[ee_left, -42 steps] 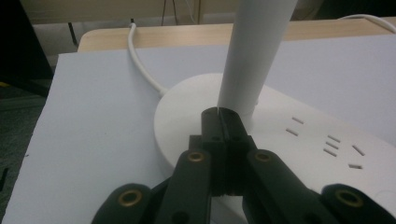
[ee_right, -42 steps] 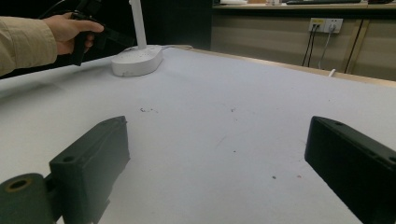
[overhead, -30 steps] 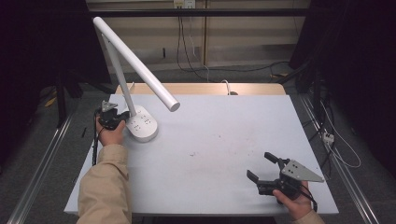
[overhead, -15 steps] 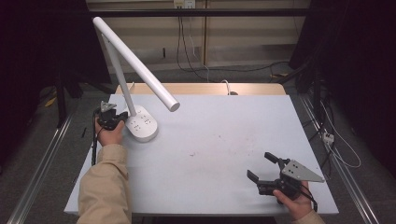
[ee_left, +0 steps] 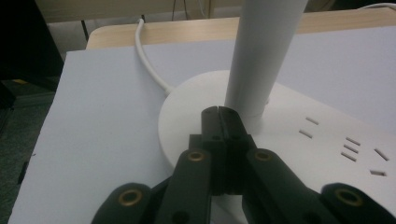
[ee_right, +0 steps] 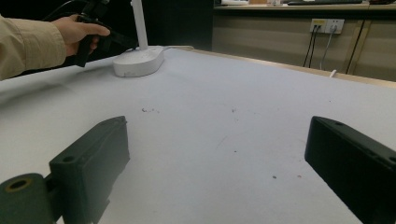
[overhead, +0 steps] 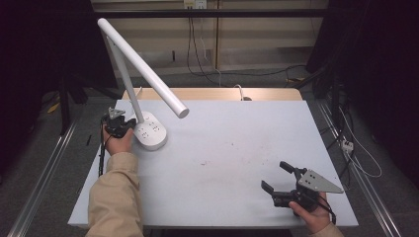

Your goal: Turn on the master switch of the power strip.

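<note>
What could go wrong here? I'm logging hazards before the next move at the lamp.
The left gripper, jaws shut, presses on the lamp base right by the post; a harder push might slide or tip the lamp, whose long head overhangs the table. Its cord trails off the back edge and could snag.

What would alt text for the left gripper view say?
The left gripper, jaws shut with nothing between them, rests its tips on the white lamp base beside the lamp's post. A white cord runs from the base across the table.
</note>
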`<state>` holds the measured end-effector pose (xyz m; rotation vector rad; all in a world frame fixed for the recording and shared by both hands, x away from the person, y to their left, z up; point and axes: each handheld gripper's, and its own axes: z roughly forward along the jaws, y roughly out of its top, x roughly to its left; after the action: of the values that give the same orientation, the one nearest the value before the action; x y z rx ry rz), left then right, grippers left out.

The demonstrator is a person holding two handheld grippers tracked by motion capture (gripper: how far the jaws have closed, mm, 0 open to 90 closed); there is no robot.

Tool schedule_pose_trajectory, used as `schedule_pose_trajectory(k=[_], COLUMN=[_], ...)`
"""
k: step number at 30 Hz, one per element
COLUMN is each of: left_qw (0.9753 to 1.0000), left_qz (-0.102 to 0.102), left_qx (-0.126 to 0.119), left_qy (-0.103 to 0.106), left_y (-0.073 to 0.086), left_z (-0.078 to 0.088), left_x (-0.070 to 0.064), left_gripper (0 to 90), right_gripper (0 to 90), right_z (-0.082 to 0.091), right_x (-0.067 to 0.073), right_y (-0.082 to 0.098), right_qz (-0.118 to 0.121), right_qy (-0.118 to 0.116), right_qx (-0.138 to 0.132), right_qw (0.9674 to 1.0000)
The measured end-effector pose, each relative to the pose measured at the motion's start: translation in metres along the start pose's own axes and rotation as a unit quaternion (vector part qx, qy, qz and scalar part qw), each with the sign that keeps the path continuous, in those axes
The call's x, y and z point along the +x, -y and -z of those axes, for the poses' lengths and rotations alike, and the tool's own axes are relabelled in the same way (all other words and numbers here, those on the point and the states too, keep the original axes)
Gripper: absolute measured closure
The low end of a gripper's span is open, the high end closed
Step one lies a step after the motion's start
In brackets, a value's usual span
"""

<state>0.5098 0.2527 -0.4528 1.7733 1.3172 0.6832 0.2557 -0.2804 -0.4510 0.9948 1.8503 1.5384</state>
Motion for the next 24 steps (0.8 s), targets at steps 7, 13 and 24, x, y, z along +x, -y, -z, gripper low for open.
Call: schedule_pose_trajectory(k=[7, 13, 24], left_qw=[1.0000, 1.0000, 0.9999], left_qz=[0.003, 0.003, 0.007], left_qx=[-0.005, -0.004, -0.010], left_qy=[0.000, -0.003, -0.009], left_y=[0.0016, 0.0018, 0.0039], left_z=[-0.0002, -0.0003, -0.0006], left_x=[-0.0005, -0.0014, -0.0031], left_gripper=[90.0, 90.0, 90.0], right_gripper=[6.0, 6.0, 5.9], right_z=[0.0010, -0.0005, 0.0012], right_x=[0.0001, 0.0010, 0.0012], right_y=[0.0001, 0.0000, -0.0006], right_qz=[-0.002, 0.000, 0.000], right_qy=[-0.001, -0.003, -0.004], right_qx=[0.000, 0.000, -0.001], right_qw=[1.0000, 1.0000, 1.0000])
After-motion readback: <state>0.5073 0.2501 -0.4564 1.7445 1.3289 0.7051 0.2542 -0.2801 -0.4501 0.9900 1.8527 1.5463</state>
